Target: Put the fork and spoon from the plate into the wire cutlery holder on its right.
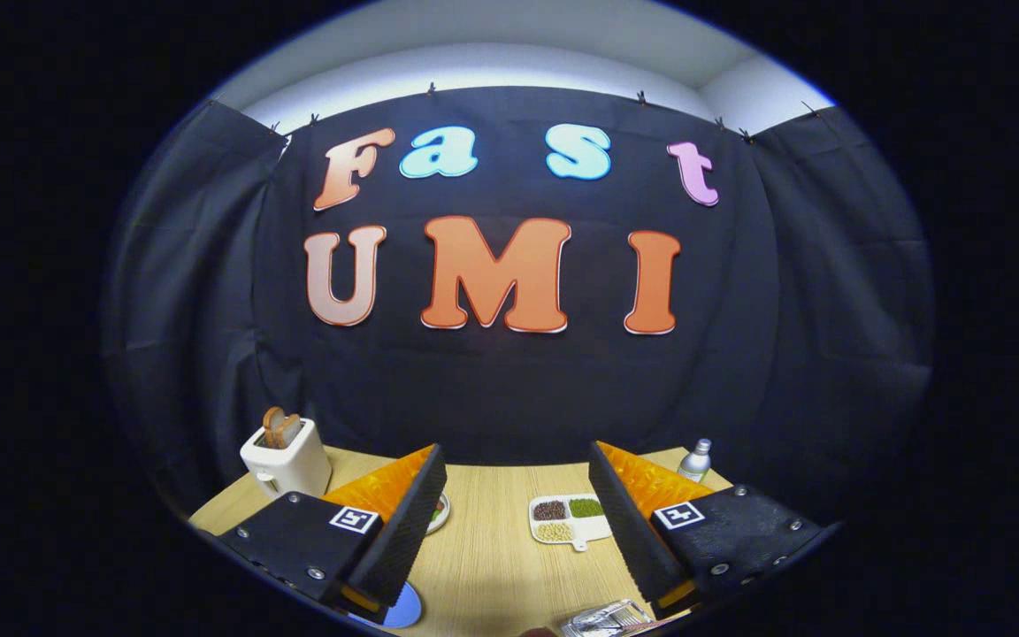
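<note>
My gripper (517, 469) is held high above the wooden table (492, 548) and stands open, with nothing between its fingers. Below the left finger (403, 531) a small slice of a blue plate (403, 610) peeks out; whatever lies on it is hidden. Near the base of the right finger (624, 522) the top of a shiny wire cutlery holder (607, 617) shows at the table's near side.
A white toaster (284, 458) with bread slices stands at the table's far left. A white divided dish (567, 518) with beans lies between the fingers, farther off. A small dish (439, 513) sits by the left fingertip. A small bottle (695, 460) stands far right.
</note>
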Tool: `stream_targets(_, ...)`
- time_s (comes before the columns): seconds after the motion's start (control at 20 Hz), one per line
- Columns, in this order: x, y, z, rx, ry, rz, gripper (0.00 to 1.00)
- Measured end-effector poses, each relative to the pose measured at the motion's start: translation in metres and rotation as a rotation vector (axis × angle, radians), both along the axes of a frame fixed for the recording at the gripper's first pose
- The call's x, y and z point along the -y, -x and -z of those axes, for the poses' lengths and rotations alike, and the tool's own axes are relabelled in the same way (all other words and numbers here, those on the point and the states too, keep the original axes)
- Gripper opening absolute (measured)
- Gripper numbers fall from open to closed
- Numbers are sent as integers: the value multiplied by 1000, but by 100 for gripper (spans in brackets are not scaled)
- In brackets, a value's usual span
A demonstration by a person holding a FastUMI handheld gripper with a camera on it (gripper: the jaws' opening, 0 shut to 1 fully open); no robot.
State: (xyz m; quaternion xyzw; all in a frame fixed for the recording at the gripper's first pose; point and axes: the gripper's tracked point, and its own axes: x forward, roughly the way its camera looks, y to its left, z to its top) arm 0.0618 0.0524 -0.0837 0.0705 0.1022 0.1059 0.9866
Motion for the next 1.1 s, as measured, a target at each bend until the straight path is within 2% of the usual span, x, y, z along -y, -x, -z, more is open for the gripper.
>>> stream_targets(0.1, -15, 3, -11, 47, 6, 4, 97)
stream_targets(0.25, -52, 12, -14, 61, 6, -42, 97)
stream_targets(0.7, -156, 39, 16, -62, -29, -172, 97)
stream_targets(0.85, -183, 46, 42, -153, -3, -220, 97)
stream_targets(1.1, -221, 70, 92, -384, -1, -306, 97)
